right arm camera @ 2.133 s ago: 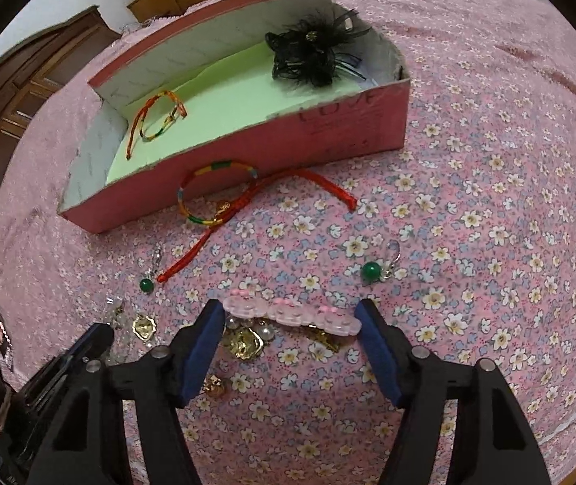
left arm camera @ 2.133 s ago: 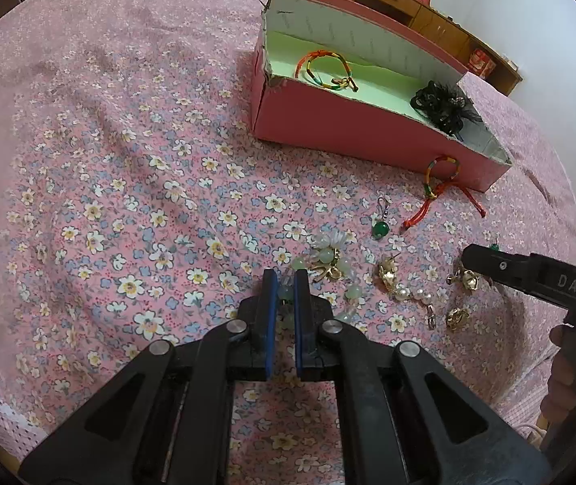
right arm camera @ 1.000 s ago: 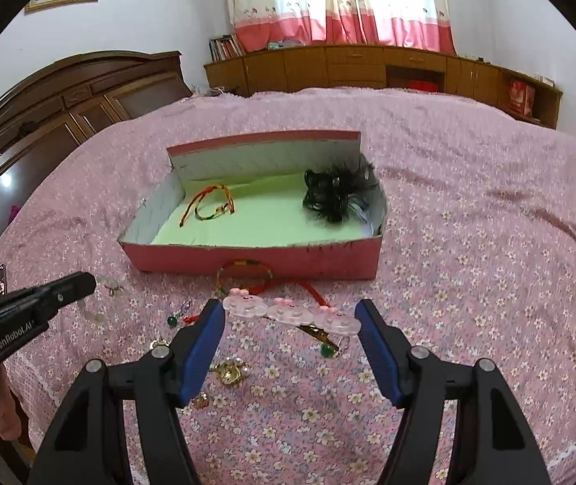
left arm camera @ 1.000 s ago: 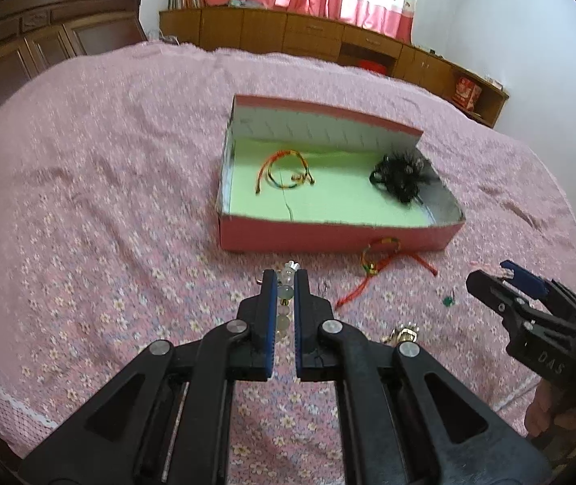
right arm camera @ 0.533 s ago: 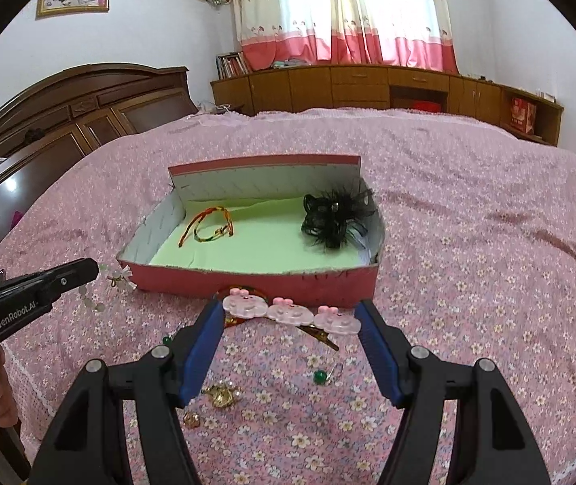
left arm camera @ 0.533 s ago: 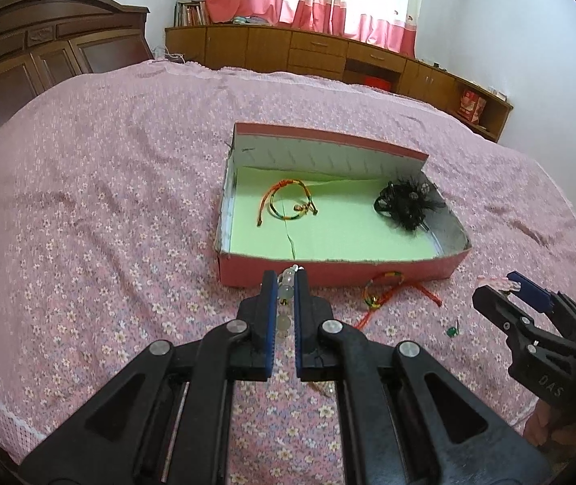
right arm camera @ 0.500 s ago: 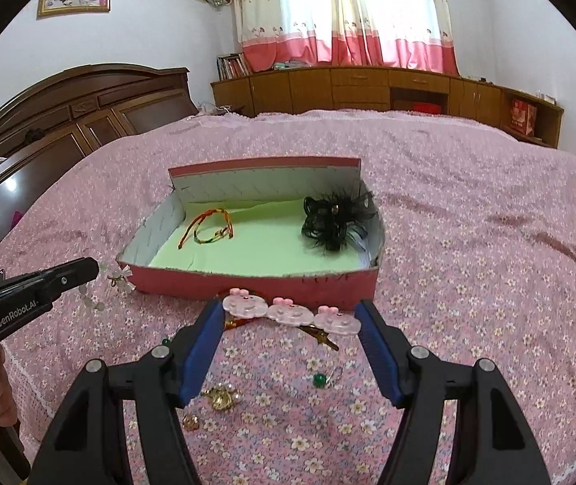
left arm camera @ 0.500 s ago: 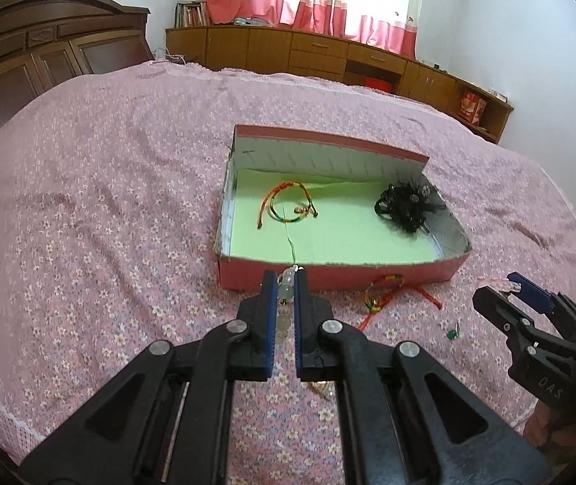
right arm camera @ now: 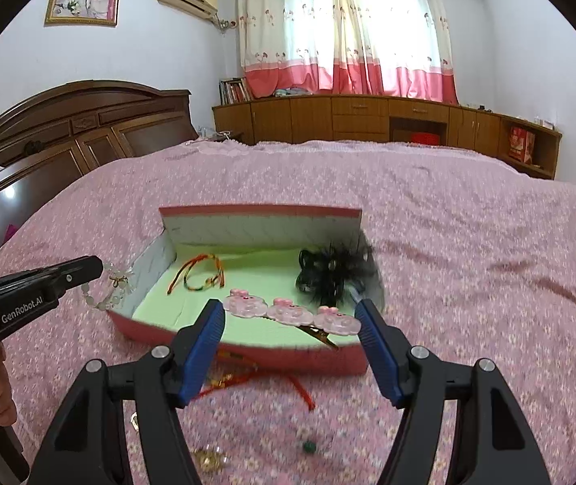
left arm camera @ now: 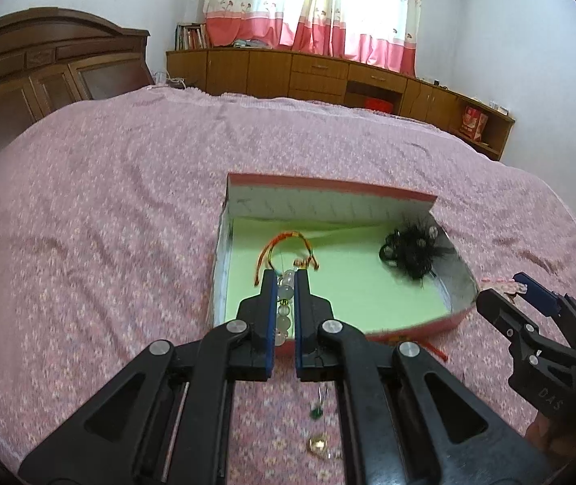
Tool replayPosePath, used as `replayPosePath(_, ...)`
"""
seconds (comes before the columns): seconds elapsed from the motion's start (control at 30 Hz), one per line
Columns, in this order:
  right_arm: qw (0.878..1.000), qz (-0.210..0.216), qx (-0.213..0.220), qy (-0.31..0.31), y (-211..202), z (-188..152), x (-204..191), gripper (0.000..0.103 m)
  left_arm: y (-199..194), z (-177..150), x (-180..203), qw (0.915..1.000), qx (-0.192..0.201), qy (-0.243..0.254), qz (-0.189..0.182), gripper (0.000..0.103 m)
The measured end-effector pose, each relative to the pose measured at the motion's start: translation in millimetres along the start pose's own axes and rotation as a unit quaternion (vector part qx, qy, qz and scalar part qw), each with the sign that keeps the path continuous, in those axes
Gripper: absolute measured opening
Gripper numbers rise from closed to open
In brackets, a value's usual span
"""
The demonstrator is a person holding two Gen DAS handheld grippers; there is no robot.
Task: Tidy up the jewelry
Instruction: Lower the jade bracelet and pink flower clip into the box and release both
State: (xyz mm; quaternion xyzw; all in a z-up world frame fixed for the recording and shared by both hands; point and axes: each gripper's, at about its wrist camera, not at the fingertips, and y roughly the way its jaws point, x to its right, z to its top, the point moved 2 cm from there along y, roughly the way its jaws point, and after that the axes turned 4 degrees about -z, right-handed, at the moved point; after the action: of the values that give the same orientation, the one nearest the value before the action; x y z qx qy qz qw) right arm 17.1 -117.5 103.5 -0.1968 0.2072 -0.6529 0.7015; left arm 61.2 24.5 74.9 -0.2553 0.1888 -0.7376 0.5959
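Observation:
A pink box (left arm camera: 330, 190) with a green floor lies on the bed; it also shows in the right wrist view (right arm camera: 247, 214). In it are a woven bracelet (left arm camera: 286, 242) and a black feathery hair piece (left arm camera: 411, 248). My left gripper (left arm camera: 285, 279) is shut on a pale bead bracelet (left arm camera: 284, 303) and holds it above the box's near left corner. My right gripper (right arm camera: 290, 309) is shut on a pink hair clip (right arm camera: 292, 311) and holds it above the box's front wall.
A red cord bracelet (right arm camera: 247, 367), a green bead earring (right arm camera: 309, 446) and gold pieces (right arm camera: 209, 458) lie on the floral bedspread in front of the box. A wooden headboard (right arm camera: 77, 121) stands at left, cabinets (right arm camera: 369, 117) at the back.
Both grippers have moved forward and now hover over the box's near edge, each still holding its piece. The box looks larger and closer.

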Motion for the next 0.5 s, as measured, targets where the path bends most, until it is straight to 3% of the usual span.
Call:
replayPosePath(0.27,1.000,-0.002,-0.010,-0.004,31.4,18.8,5.1,0.069,29.2,13.6,-0.8,1.0000,-0.005,0.005,0.005,0.000)
replayPosePath(0.5,0.998,-0.004,-0.055,0.005,67.1,22.5,10.7,0.069,59.1,13.4,-3.8,0.9995,-0.030,0.006,0.013,0.000)
